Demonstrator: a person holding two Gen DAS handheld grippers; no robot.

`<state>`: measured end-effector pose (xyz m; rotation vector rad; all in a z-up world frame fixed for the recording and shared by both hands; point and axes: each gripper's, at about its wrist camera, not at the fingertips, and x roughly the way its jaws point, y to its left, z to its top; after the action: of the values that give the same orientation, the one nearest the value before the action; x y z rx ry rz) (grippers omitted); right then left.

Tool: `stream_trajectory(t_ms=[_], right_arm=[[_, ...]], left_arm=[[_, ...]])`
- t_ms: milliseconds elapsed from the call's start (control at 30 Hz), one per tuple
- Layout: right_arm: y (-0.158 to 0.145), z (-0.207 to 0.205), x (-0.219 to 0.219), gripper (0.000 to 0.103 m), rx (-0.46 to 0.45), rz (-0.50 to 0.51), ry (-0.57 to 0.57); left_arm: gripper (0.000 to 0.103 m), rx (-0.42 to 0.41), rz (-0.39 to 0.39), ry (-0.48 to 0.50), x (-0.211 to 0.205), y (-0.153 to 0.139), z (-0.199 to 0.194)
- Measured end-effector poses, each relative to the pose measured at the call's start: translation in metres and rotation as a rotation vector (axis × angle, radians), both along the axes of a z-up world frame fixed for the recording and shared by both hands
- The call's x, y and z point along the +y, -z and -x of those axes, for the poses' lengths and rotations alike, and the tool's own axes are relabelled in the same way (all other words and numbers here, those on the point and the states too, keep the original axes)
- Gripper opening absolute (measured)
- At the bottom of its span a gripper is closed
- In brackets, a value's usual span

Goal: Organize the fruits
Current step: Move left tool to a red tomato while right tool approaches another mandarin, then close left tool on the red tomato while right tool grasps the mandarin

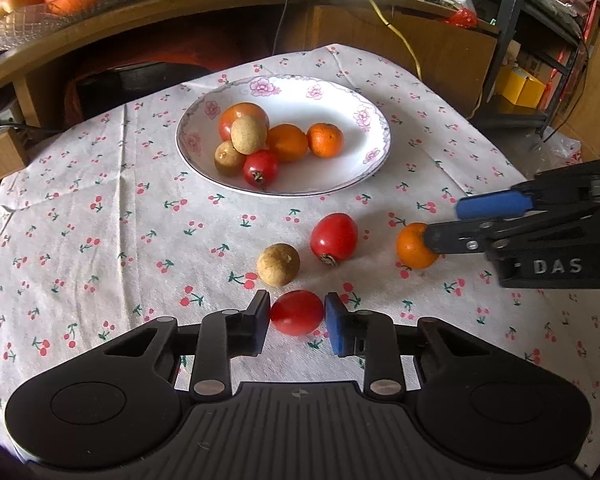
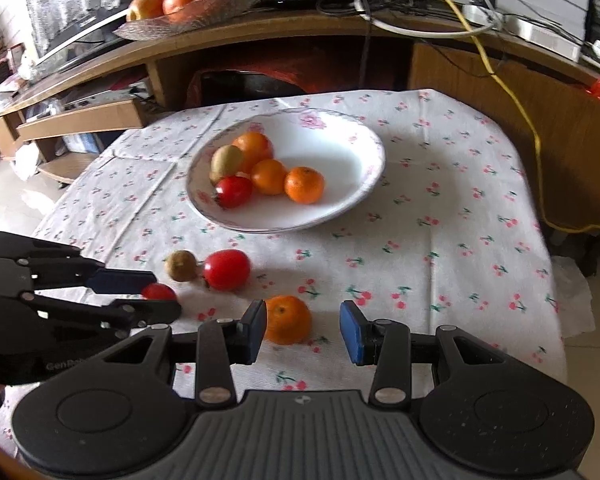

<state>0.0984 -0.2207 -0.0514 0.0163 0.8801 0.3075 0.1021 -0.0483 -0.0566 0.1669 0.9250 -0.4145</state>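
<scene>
A white flowered plate at the middle of the cherry-print cloth holds several fruits: oranges, a red tomato, brown ones. My left gripper is shut on a small red tomato that rests low on the cloth. A brown round fruit and a larger red tomato lie just beyond it. My right gripper is open around a mandarin. The mandarin touches the left pad, with a gap on its right.
A wooden shelf behind the table carries a glass bowl of oranges, power strips and cables. A yellow cable hangs past the table's far right corner. The cloth to the right of the plate is bare.
</scene>
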Motion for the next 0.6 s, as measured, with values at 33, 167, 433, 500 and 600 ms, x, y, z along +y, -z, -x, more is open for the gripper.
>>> stream_trajectory(t_ms=[33, 167, 433, 500, 600], right_arm=[[0.001, -0.001, 0.003, 0.041, 0.005, 0.000, -0.011], [0.011, -0.008, 0.013, 0.041, 0.035, 0.012, -0.035], [0.020, -0.015, 0.014, 0.041, 0.055, 0.025, -0.020], [0.019, -0.015, 0.015, 0.041, 0.056, 0.033, -0.021], [0.018, -0.015, 0.016, 0.037, 0.059, 0.044, -0.020]], left_arm=[[0.038, 0.000, 0.001, 0.004, 0.000, 0.000, 0.001], [0.039, 0.005, -0.002, 0.008, -0.001, 0.001, 0.002], [0.045, 0.007, -0.017, 0.018, -0.003, 0.007, 0.001], [0.045, 0.007, -0.018, 0.018, -0.003, 0.008, 0.001], [0.045, 0.008, -0.023, 0.017, -0.003, 0.008, 0.002]])
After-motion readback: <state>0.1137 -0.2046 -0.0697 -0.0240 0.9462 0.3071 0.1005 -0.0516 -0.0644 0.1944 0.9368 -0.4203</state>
